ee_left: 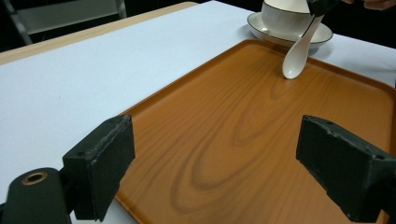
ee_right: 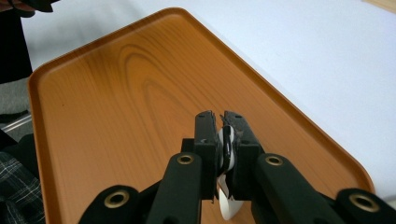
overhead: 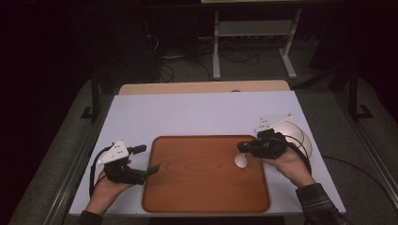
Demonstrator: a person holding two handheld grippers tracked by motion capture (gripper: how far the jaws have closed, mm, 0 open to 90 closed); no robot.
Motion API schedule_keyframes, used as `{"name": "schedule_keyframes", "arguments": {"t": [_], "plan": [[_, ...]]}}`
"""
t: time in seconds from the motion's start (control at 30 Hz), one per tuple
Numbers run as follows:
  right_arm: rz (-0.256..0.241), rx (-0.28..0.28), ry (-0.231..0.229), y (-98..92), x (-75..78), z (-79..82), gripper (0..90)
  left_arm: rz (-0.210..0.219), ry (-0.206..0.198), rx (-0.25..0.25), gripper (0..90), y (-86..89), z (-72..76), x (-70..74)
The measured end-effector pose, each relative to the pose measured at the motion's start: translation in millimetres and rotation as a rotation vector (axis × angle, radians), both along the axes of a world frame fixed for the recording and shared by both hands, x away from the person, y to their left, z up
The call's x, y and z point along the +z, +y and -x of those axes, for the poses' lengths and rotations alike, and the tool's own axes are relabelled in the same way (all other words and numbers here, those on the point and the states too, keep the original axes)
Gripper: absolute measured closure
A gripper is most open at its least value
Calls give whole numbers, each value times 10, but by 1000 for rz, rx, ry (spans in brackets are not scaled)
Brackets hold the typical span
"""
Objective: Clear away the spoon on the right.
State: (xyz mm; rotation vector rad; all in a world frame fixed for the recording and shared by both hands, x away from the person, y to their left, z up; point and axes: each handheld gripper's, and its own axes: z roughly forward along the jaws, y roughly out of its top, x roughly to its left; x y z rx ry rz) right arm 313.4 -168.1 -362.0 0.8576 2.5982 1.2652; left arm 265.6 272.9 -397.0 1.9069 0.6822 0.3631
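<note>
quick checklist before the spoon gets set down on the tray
1. Grip on spoon: right gripper has its jaws shut on the handle. Ok.
2. Spoon over tray: its end hangs above the right part of the wood surface. Ok.
3. Spoon touching the tray: cannot tell.
4. Landing spot: bare wood under and around the spoon. Ok.
5. Left gripper: jaws open at the tray's left edge, apart from the spoon. Ok.
6. Bowl on saucer: beyond the tray's edge, close behind the spoon. Ok.

Dim room; grey carpet floor (overhead: pixel 328 108); white metal frame (overhead: pixel 253 33) behind table; cables (overhead: pixel 234 56) on floor.
</note>
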Motion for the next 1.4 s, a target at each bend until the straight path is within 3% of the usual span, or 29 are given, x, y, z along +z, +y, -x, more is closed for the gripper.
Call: {"name": "schedule_keyframes", "arguments": {"t": [0.4,0.7,1.0,1.4], "plan": [[7,64,-3,357,-51,-169,837,1,0,-1,111,-2,1,-3],[95,102,36,607,-302,-244,840,0,2,0,111,10,0,-7],[142,176,54,731,-533,-277,831,0,1,-2,111,5,0,-7],[175,215,58,809,-640,-254,772,-1,3,-3,111,-2,-6,-10]]}}
